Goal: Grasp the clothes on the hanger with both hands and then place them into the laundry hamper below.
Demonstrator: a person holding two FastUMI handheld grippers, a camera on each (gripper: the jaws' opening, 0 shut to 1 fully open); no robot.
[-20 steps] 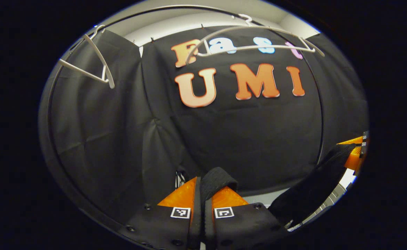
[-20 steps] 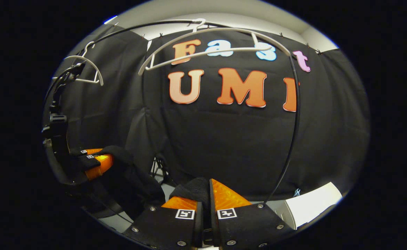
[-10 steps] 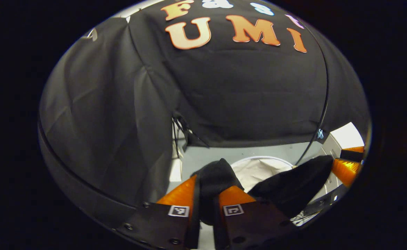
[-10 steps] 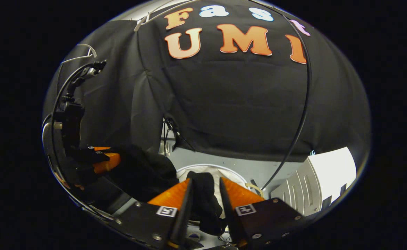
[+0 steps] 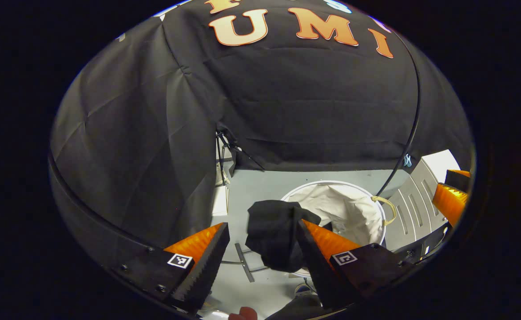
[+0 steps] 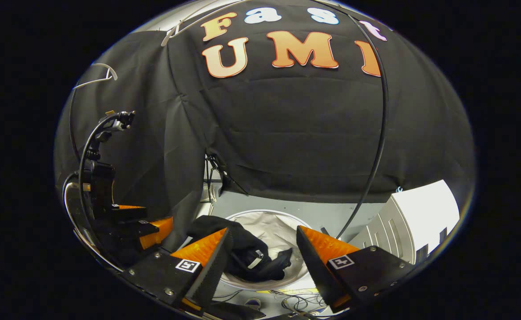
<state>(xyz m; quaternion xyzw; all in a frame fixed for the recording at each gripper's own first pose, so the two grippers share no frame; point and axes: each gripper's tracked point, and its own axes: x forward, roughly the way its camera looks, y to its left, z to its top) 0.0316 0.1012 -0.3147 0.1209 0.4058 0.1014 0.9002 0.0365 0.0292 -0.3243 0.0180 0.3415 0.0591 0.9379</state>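
Both grippers have spread their jaws since half a second ago, letting go of the black garment. In the left gripper view, the left gripper (image 5: 260, 249) stands wide open, with the garment (image 5: 274, 238) hanging against its right finger over the near rim of the laundry hamper (image 5: 344, 211). In the right gripper view, the right gripper (image 6: 264, 262) is open too, and the garment (image 6: 247, 255) lies slumped across the hamper's (image 6: 282, 231) left rim, partly inside.

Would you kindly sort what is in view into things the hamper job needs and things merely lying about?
Job:
black garment
laundry hamper
left gripper
right gripper

Lying about:
white hanger
white slotted panel
loose cables
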